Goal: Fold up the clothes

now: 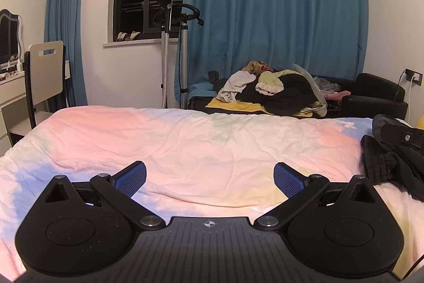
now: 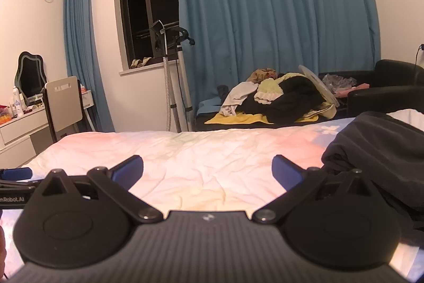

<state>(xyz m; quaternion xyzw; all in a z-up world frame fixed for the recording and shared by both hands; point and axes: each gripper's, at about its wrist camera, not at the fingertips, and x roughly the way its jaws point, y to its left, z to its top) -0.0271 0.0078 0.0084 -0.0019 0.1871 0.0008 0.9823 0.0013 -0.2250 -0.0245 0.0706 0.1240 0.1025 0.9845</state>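
A dark crumpled garment (image 1: 389, 163) lies on the right side of the bed; it also shows in the right wrist view (image 2: 376, 150). The bed has a pastel pink, blue and yellow cover (image 1: 198, 147), which also shows in the right wrist view (image 2: 190, 158). My left gripper (image 1: 209, 181) is open and empty, low over the cover, with the garment to its right. My right gripper (image 2: 208, 173) is open and empty, and the garment touches its right side. The right gripper's body shows at the right edge of the left wrist view (image 1: 402, 137).
A black sofa (image 1: 371, 97) beyond the bed holds a pile of mixed clothes (image 1: 278, 89). A garment steamer stand (image 1: 169, 52) is by the window. A chair (image 1: 45, 81) and a white dressing table (image 1: 10, 94) stand at the left. Blue curtains (image 1: 278, 4) hang behind.
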